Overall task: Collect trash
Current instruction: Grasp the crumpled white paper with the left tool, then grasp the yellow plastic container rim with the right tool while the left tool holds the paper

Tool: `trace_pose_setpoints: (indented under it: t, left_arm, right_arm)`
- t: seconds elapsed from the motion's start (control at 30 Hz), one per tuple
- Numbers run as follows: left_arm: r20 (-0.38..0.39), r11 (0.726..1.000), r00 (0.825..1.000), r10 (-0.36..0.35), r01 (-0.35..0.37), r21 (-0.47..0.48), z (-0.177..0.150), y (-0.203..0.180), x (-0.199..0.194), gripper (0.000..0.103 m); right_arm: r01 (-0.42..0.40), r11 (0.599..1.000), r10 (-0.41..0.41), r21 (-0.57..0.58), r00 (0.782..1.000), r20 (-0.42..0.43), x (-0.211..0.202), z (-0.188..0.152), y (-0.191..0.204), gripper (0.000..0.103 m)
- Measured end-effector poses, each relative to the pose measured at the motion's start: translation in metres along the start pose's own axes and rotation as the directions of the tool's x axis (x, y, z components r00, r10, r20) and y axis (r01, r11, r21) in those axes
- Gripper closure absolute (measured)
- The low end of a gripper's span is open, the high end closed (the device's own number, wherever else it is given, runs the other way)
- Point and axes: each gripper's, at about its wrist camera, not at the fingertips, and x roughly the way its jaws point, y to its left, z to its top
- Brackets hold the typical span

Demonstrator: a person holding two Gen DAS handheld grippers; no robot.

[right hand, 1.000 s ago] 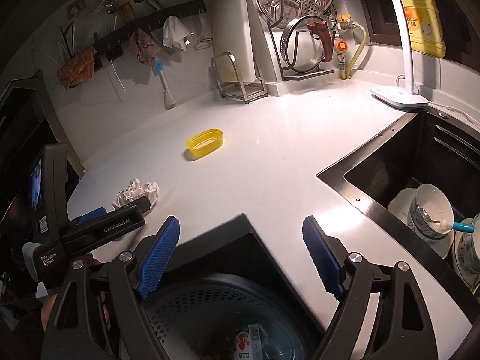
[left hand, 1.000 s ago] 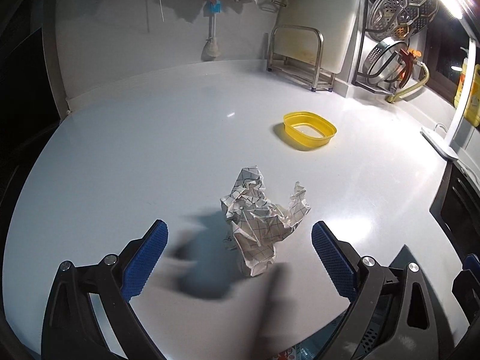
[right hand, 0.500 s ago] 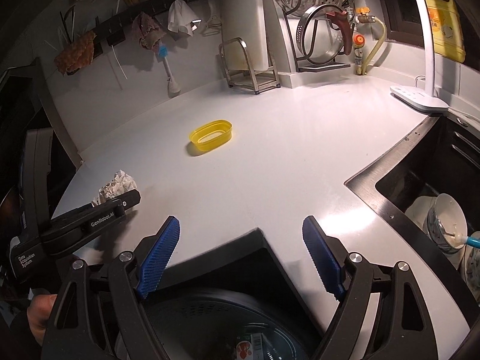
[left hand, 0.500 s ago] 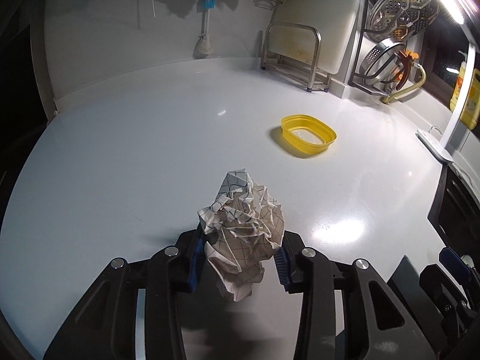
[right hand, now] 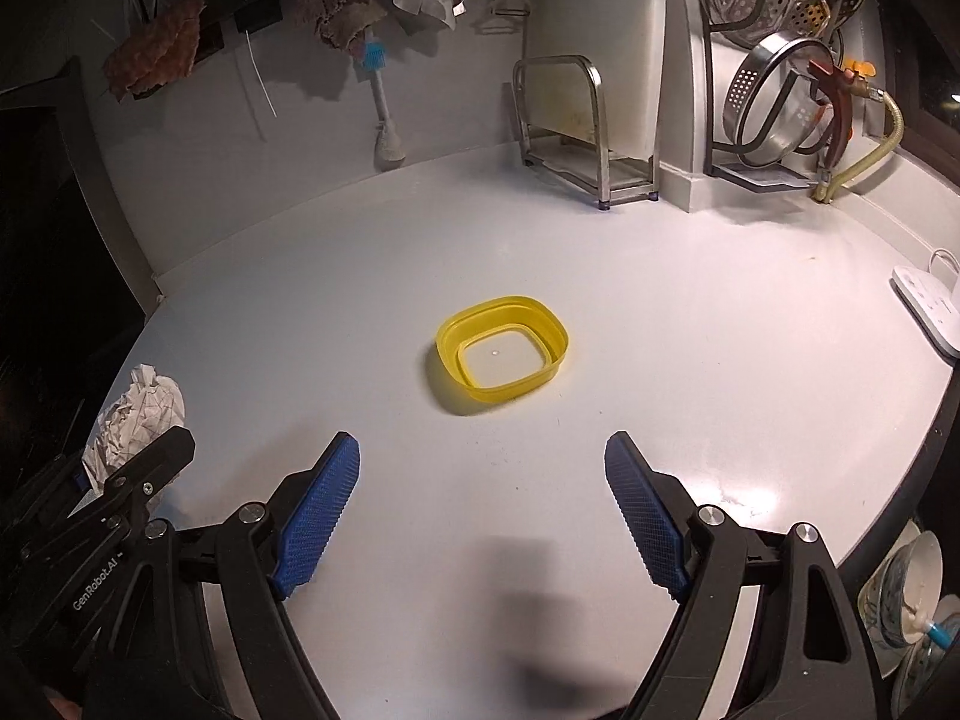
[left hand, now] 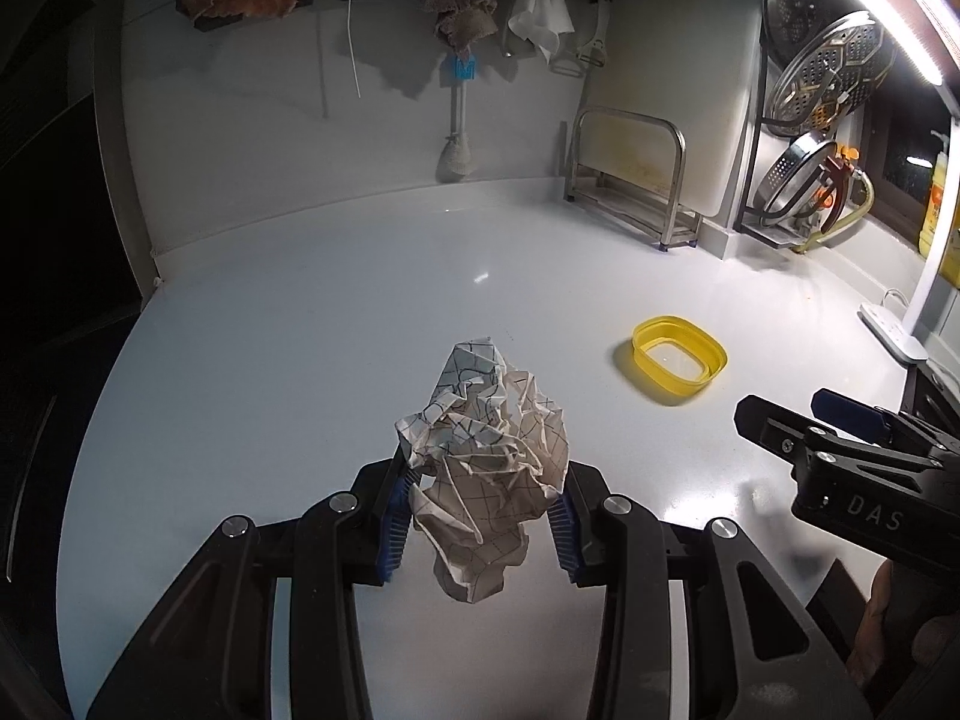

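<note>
Left gripper (left hand: 480, 525) clenched on the crumpled paper (left hand: 489, 468), lifted off the near-left counter (left hand: 300, 330); keep squeeze steady while carrying. Right gripper (right hand: 483, 516) spread wide, empty, facing the yellow tub (right hand: 503, 354) mid-counter; approach low, straddle one wall

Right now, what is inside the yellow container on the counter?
The yellow container looks empty: only its pale bottom and a small glint show. Its near wall hides a strip of the inside.
</note>
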Motion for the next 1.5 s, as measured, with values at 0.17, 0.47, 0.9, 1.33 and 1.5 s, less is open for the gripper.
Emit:
trace_pose_setpoints:
  t: [0.17, 0.47, 0.9, 1.33, 1.5]
  left_arm:
    - [0.002, 1.000, 1.000, -0.018, 0.018, -0.016, 0.005, 0.006, 0.002, 0.065]
    - [-0.004, 0.999, 0.999, -0.038, 0.038, -0.036, 0.009, 0.011, 0.007, 0.065]
    - [-0.016, 0.998, 0.999, -0.048, 0.047, -0.040, 0.011, 0.010, 0.014, 0.065]
    - [-0.025, 0.998, 0.998, -0.051, 0.050, -0.038, 0.009, 0.008, 0.016, 0.065]
    - [-0.031, 0.998, 0.998, -0.052, 0.051, -0.042, 0.007, 0.009, 0.017, 0.065]
  right_arm:
    - [0.031, 0.998, -0.034, -0.057, 0.998, -0.052, 0.029, 0.017, 0.006, 0.023]
    - [0.004, 0.998, -0.014, -0.062, 0.988, -0.154, 0.072, 0.038, -0.003, 0.023]
    - [-0.003, 0.995, -0.018, -0.096, 0.976, -0.218, 0.103, 0.050, 0.003, 0.023]
    - [0.020, 0.983, -0.057, -0.183, 0.979, -0.196, 0.114, 0.052, 0.014, 0.031]
    - [0.017, 0.981, -0.053, -0.192, 0.982, -0.183, 0.111, 0.049, 0.017, 0.032]
